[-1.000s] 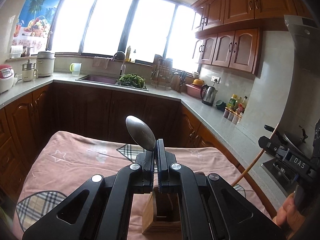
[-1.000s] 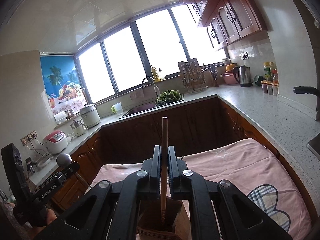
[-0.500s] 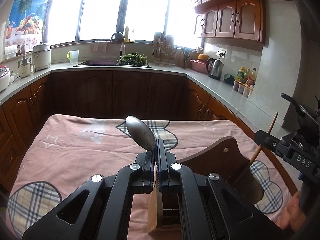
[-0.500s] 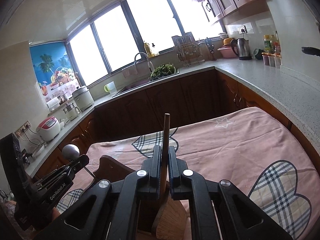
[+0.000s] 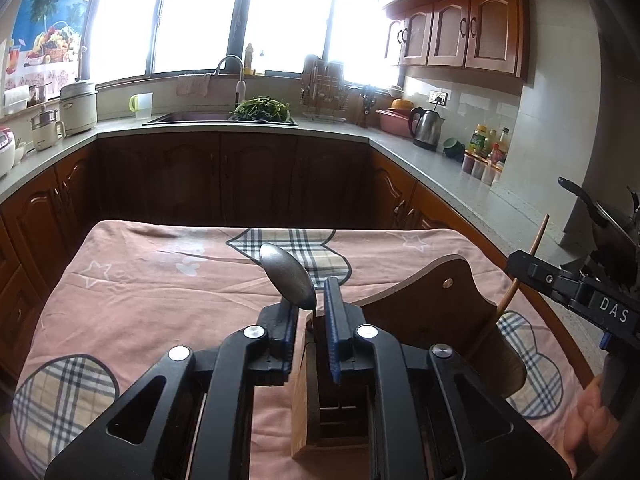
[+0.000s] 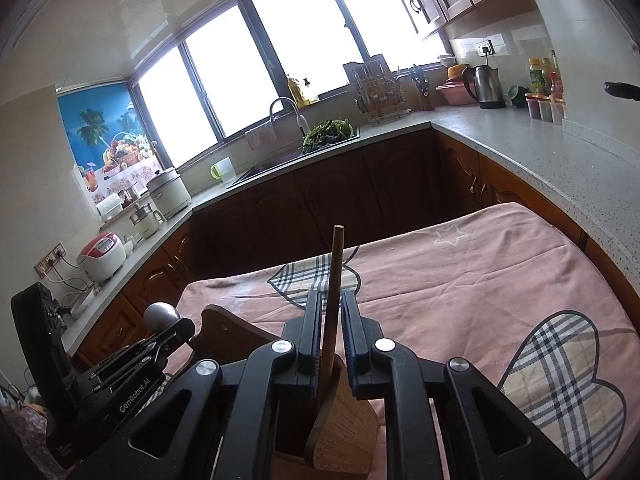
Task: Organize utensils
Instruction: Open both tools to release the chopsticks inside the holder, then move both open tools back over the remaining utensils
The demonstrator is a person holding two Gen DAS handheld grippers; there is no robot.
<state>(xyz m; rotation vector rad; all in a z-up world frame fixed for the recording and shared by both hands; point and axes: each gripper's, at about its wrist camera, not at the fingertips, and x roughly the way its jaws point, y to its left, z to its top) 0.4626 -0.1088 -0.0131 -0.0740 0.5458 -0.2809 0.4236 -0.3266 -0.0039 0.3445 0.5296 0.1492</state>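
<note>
**Kid:** What is the left gripper [image 5: 311,316] doing?

**Helper:** Its jaws have just been opening. Now there is a small gap. The spoon [image 5: 288,276] stands between them, bowl end up, and leans on the left pad. The right pad is not touching it.

**Kid:** Where does the spoon go down?

**Helper:** Into the wooden holder [image 5: 420,320], right under the gripper.

**Kid:** And the right gripper [image 6: 331,324]?

**Helper:** Its jaws have just been opening too. The wooden stick [image 6: 334,280] stands between them with a little gap on each side. Its low end sits in the holder just below the fingers.

**Kid:** What is the holder on?

**Helper:** A pink cloth [image 5: 160,280] with checked hearts. It spreads out in front of both grippers.

**Kid:** Can the grippers see each other?

**Helper:** Yes. Each one shows at the side of the other's view.
</note>
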